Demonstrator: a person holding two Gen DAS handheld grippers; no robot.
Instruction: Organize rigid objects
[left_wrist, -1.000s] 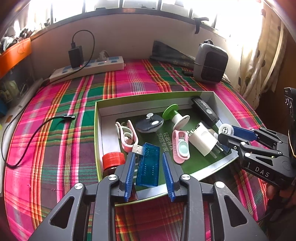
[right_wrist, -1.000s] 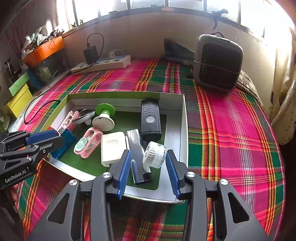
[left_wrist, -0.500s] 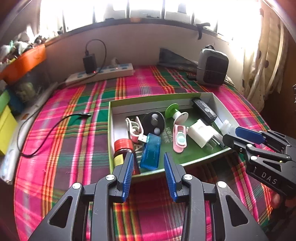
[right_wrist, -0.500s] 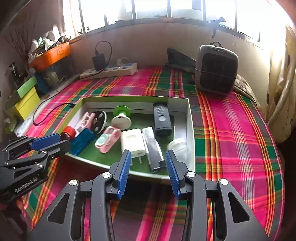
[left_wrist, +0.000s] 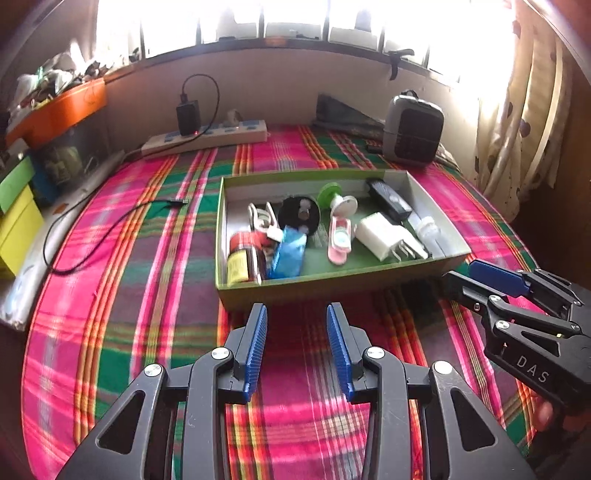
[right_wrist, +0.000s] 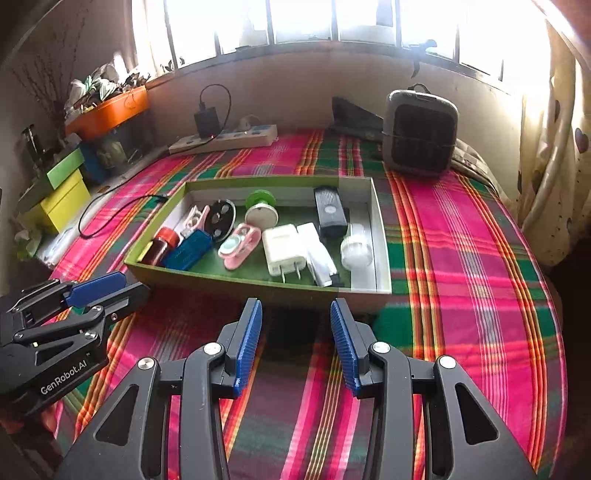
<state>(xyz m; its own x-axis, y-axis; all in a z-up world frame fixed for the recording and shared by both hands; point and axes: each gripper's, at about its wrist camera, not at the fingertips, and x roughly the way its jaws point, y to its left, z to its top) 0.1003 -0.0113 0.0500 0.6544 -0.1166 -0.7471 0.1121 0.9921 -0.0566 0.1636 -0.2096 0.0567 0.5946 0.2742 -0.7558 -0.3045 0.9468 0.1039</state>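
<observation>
We see our two grippers (left_wrist: 295, 343) (right_wrist: 295, 339): black angular frames, silver screws, ribbed blue pads (left_wrist: 255, 347), white "DAS" and "GenRobot.AI" lettering.

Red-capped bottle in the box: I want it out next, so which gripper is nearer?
Left. The left gripper is just before the box corner holding the red-capped bottle; the right gripper faces the box's opposite end.
</observation>
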